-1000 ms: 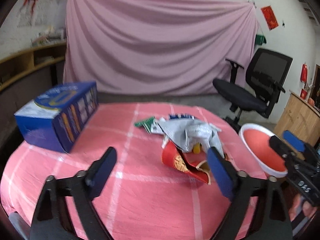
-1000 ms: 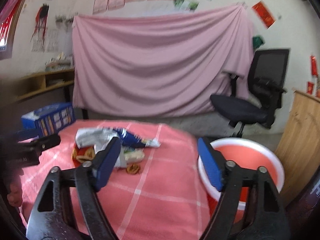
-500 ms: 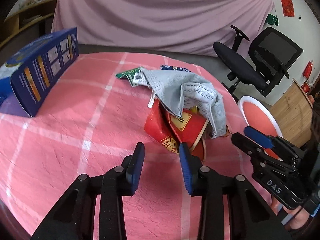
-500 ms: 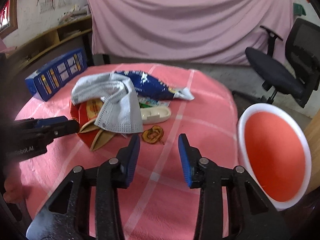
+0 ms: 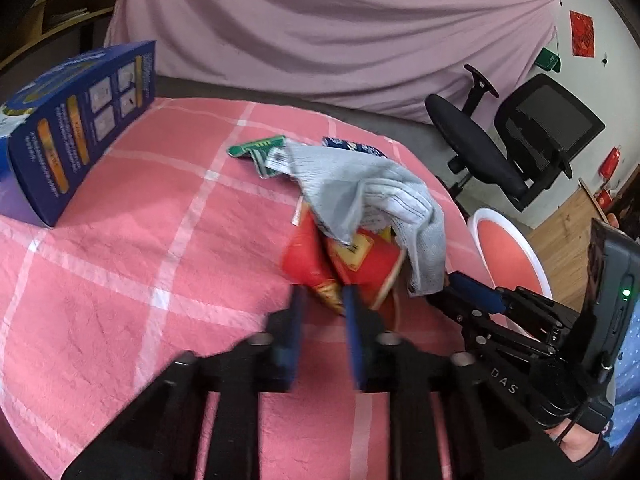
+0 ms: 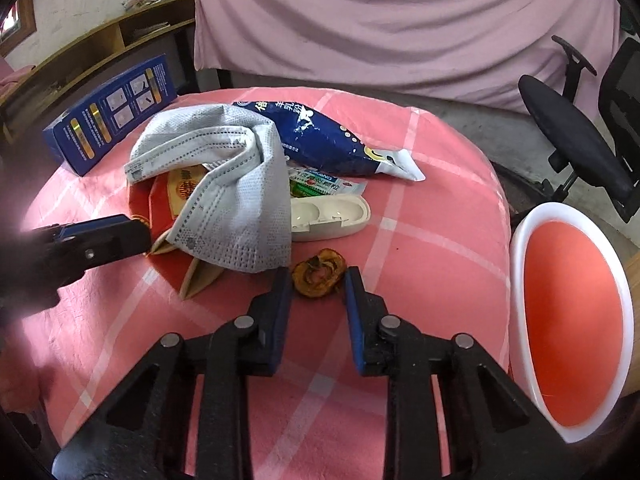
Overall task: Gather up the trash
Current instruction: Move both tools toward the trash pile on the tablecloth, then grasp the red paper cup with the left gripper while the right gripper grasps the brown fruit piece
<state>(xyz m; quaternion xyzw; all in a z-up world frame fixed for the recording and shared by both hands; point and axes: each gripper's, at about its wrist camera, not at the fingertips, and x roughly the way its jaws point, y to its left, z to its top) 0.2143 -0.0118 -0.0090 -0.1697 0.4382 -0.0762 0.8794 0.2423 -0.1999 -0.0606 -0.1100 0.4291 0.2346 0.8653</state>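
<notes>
The dried fruit slice (image 6: 319,273) is seen on the bench (image 6: 420,248), just in front of the grey mask (image 6: 236,200), bracketed by the right tool (image 6: 316,280), jaws just narrowed, contact unconfirmed. The left tool (image 5: 322,300), just narrowed, pinches the red packet (image 5: 352,264).

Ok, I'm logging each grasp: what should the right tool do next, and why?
Probably finish closing on the dried peel. The right tool has just been closing, its fingers flank the peel, but small gaps remain on both sides, so nothing is gripped yet for the bin.
</notes>
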